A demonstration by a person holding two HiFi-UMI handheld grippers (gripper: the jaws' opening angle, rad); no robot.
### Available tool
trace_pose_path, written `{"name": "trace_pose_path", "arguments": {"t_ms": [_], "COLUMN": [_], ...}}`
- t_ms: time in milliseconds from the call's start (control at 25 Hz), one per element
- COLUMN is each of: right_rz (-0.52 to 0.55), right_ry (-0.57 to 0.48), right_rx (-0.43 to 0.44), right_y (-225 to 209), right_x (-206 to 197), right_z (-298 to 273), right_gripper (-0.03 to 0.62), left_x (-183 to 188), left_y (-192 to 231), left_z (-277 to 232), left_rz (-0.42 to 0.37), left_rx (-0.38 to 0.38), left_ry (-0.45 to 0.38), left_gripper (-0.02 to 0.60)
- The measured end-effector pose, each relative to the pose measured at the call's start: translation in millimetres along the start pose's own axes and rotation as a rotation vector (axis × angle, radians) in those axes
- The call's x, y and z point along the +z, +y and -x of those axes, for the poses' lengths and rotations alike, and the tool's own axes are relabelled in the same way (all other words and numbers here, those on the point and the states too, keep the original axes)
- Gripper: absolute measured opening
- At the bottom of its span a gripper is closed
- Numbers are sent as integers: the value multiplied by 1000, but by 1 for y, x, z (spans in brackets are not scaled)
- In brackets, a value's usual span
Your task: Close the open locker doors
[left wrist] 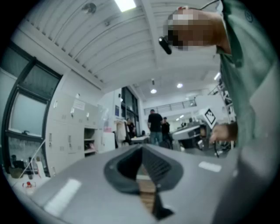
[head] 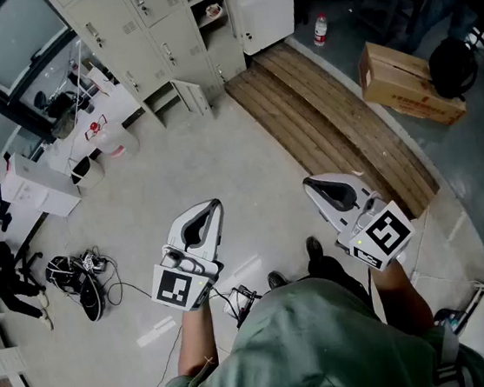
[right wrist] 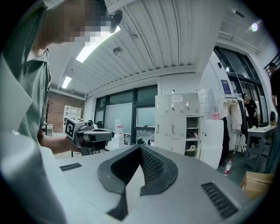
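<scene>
- The lockers stand far left against the wall. One low door hangs open, and the open compartments at their right end show shelves.
- Wooden planks lie right of them, with a cardboard box and a bottle further right. Tangled cables lie near left.
- The box's red print is too small to read.
- The left tongs and right tongs are held near, well apart from the lockers. Both are closed tip to tip and hold nothing.

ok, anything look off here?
Yes: the bottom locker door hangs open, and the white doors by the shelf compartments stand wide. A cable tangle sprawls over the floor.
</scene>
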State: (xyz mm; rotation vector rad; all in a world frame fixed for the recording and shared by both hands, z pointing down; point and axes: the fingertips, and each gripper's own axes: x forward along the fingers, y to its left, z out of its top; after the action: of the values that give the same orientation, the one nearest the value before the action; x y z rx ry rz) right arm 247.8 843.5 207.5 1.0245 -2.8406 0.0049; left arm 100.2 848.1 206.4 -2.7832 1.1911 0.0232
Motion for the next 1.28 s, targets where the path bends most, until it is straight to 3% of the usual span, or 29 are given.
{"name": "trace_pose_path", "arguments": {"t_ms": [760, 960, 1280], "right_rz": [-31, -63, -107], "right_ry": [-22, -15, -12], "right_rx": [22, 26, 76], "right_y": [1, -26, -102], "right_x": [6, 0, -15], "right_z": [-29, -35, -60], "right_gripper": [6, 6, 6], "left_x": [-5, -16, -26], "left_y": [22, 30, 52], "left_z": [3, -23, -97], "left_rz": [15, 37, 31], "left_rx": [11, 13, 43], "left_ry": [5, 27, 55], "left_gripper": [3, 3, 3]}}
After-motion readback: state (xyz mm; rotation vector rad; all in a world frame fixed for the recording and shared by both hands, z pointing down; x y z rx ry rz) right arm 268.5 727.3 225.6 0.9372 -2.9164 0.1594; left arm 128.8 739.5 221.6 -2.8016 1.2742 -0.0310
